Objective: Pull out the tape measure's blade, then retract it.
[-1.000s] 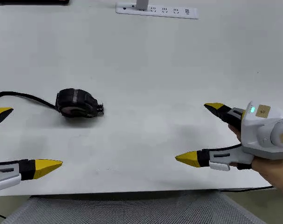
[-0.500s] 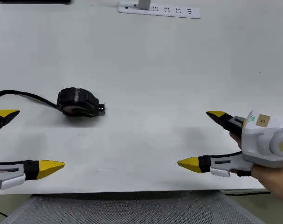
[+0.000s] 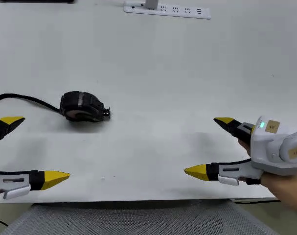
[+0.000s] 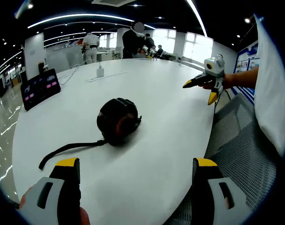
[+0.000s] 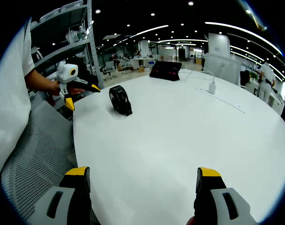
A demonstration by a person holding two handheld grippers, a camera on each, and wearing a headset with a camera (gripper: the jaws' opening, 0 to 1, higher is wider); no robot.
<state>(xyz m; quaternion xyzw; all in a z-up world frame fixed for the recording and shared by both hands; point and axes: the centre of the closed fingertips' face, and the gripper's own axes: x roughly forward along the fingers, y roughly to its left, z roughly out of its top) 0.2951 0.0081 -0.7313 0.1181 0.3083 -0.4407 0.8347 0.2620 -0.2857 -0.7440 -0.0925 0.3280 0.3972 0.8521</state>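
**Tape measure lies on the counter, apart from two spread tools**

A white power strip (image 3: 167, 10) with one plug in it lies along the far edge of the counter (image 3: 187, 73), well apart from everything else. A dark flat panel (image 4: 40, 86) sits near the far left corner, and a mesh seat (image 3: 138, 218) shows below the near edge. In the two gripper views, people stand in the hall far behind the counter. Plain white surface lies between the tape measure and each tool.

The tape measure (image 3: 82, 107), a black case with a reddish round side, rests on the counter left of centre. A black strap (image 3: 26, 100) runs from its back end away to the left, lying flat on the surface. The blade's end sits at the mouth of the case, pointing right.

The left tool (image 3: 34, 149) hovers at the near left edge with its jaws spread wide, holding nothing. The tape measure lies beyond and a little right of its farther tip, near but apart. In the left gripper view the case sits ahead of the two yellow tips, between them.

The right tool (image 3: 208, 146), held in a hand (image 3: 285, 183), hovers at the near right. Its jaws are likewise spread wide and hold nothing, and its tips point left. It is well apart from the tape measure, whose mouth is turned toward its side.
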